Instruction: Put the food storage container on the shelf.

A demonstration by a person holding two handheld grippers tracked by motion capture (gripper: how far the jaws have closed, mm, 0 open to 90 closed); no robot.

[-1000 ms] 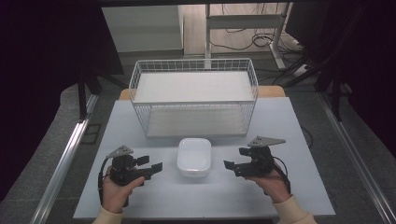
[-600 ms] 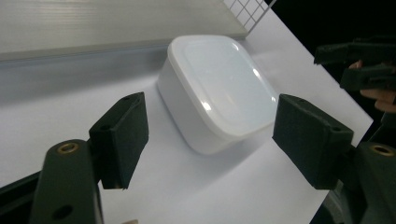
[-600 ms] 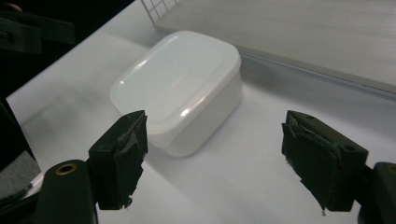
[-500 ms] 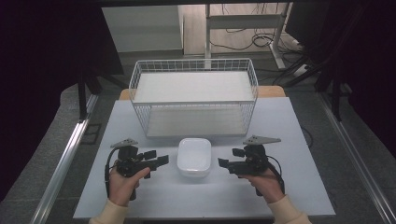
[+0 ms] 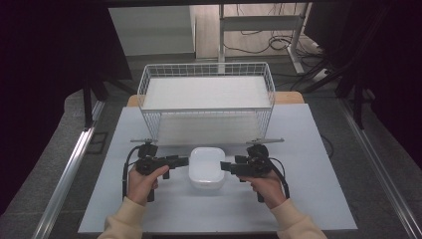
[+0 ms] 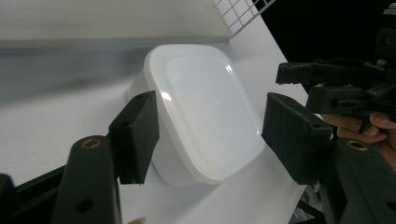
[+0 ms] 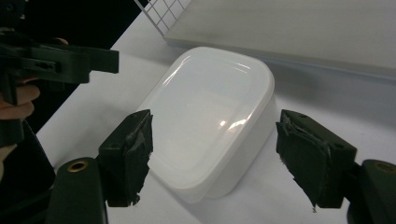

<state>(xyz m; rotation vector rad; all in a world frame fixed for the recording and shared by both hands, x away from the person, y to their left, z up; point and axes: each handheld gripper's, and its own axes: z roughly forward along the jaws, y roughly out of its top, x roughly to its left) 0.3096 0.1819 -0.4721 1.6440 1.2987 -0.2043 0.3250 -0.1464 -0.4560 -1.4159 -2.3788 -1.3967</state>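
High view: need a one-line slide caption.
Two handheld grippers, left gripper and right gripper, flank a lidded white container on the table before a wire basket.

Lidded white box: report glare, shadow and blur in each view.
High view: the box looks flat white and washed out, the room's edges dark. Left gripper view: a small highlight on the lid, the basket soft. Right gripper view: glints on the lid, grey shadow behind the box.
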